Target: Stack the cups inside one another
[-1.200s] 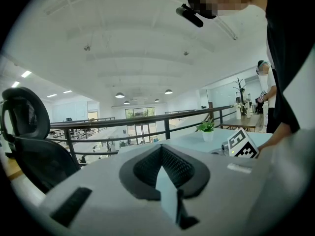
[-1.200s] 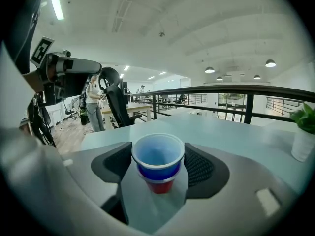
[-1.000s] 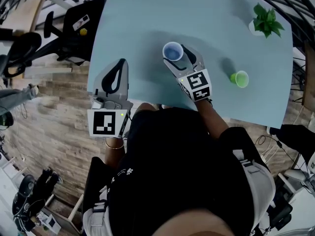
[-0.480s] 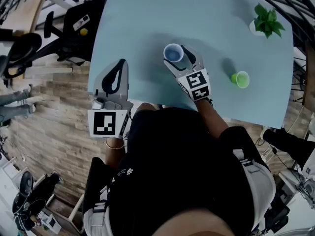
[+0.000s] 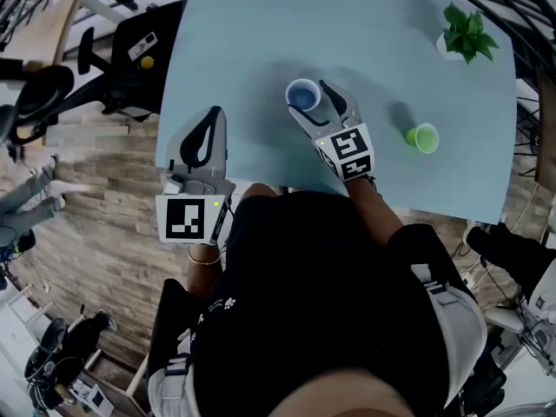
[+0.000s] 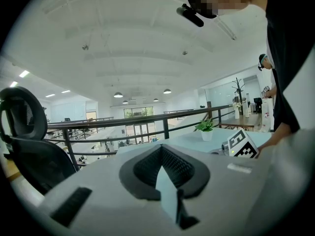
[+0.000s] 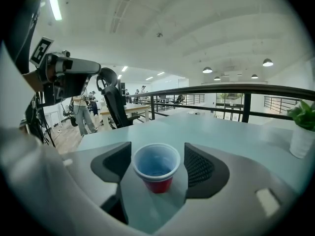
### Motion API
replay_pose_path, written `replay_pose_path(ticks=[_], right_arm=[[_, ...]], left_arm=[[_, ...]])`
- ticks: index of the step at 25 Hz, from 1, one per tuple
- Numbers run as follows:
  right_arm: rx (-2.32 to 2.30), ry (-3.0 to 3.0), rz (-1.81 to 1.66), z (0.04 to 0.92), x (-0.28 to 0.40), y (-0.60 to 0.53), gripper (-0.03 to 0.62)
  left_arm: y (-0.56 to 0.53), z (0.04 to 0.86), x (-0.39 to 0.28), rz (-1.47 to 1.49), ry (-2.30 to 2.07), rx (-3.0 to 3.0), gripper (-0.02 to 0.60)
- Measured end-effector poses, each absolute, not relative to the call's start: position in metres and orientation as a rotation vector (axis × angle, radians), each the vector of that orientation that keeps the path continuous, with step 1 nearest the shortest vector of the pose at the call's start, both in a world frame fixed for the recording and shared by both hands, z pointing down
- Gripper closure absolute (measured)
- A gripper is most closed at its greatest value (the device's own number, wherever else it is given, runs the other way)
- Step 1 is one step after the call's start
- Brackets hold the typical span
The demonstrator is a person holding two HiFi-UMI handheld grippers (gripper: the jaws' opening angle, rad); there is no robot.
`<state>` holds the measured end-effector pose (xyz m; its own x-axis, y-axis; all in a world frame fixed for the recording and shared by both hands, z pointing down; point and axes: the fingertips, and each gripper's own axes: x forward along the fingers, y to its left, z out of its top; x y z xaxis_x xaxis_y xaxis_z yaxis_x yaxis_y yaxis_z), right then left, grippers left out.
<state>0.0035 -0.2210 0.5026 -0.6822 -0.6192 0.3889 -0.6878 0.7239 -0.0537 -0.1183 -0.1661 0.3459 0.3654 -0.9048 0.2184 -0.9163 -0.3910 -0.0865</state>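
Note:
A red cup with a blue inside (image 5: pixel 303 95) (image 7: pixel 156 167) stands upright on the pale blue table (image 5: pixel 261 24). My right gripper (image 5: pixel 313 99) (image 7: pixel 157 152) is open, with the cup between its two pads. The left pad (image 7: pixel 118 162) is close to the rim and the right pad (image 7: pixel 198 165) is a little apart from it. A green cup (image 5: pixel 423 138) stands alone to the right, near the table's front edge. My left gripper (image 5: pixel 214 113) (image 6: pixel 160 149) is shut on nothing and hovers over the table's front left corner.
A small potted plant (image 5: pixel 465 36) (image 7: pixel 302 127) (image 6: pixel 205 129) stands at the far right of the table. An office chair (image 6: pixel 29 146) and exercise gear (image 5: pixel 104 50) are off the table's left side. The wooden floor (image 5: pixel 95 224) lies below.
Neither the grippers nor the cups have moved. Only the view has shifted slightly, and a person's legs on the floor at the left have moved.

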Motion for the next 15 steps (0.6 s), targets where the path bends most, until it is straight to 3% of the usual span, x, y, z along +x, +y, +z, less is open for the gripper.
replay_pose_path(ticks=[11,15], right_arm=[[1.161,-2.666,0.279,0.465,0.030,-0.218,0.427],[1.215,-2.687,0.270,0.453,0.039,-0.214,0.452]], left_arm=[[-0.174,0.345,-0.097,0.347,-1.611,2.631,0.589],[-0.178,0.344,-0.088,0.318,-1.569,2.650,0.589]])
